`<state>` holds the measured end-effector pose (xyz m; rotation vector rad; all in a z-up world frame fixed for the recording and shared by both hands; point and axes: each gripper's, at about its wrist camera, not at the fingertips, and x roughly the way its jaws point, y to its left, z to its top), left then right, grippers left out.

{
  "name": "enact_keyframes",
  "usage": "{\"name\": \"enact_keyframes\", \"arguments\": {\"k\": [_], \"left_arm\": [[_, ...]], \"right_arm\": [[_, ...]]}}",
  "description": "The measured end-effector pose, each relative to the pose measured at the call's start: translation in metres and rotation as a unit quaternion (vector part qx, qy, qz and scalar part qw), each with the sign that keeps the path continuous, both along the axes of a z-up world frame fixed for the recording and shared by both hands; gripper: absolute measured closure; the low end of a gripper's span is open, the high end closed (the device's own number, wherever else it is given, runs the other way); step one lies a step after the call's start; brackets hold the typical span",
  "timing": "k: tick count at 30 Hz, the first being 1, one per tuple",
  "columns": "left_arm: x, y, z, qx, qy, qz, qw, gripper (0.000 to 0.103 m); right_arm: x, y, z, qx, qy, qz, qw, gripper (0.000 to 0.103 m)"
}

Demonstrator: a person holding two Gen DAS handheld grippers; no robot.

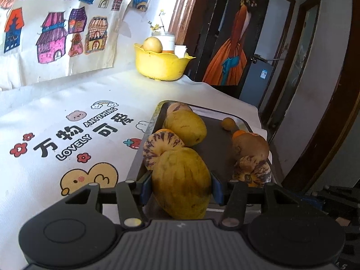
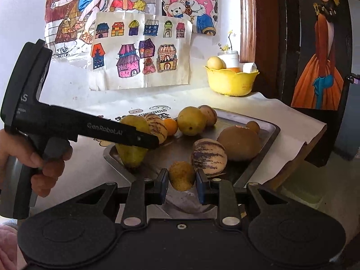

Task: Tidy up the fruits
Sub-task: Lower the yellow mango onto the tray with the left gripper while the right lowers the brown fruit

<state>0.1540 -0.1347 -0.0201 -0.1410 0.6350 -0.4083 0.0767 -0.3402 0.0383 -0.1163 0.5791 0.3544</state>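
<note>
Left claw (image 1: 181, 187) grips a large yellow mango (image 1: 181, 183) between its two blue pads, at the near left corner of the metal tray (image 1: 216, 144); whether the fruit touches the tray floor cannot be told. Right claw (image 2: 182, 185) closes on a small brownish-yellow fruit (image 2: 181, 175) at the tray's near edge, its pads touching both sides. In the right wrist view the left claw's black body crosses the left of the scene over the held mango (image 2: 132, 148), with the person's left hand (image 2: 42, 164) around its handle. On the tray lie a second yellow mango (image 1: 186, 127), striped purple-and-cream melons (image 1: 160, 150), a brown round fruit (image 2: 239, 142) and a small orange (image 2: 170, 126). Tray and fruit rest on a worktop covered by a printed white cloth (image 1: 67, 135). Far along the worktop, by the wall, a yellow bowl (image 1: 160, 64) holds a pale round fruit (image 1: 152, 44).
</note>
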Motion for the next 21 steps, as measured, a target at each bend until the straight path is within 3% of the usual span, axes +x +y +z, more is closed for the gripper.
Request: {"name": "enact_keyframes", "arguments": {"k": [21], "left_arm": [[0.0009, 0.0008, 0.0, -0.007, 0.005, 0.005, 0.9999, 0.046]], "right_arm": [[0.0034, 0.0029, -0.0083, 0.008, 0.012, -0.034, 0.999, 0.075]]}}
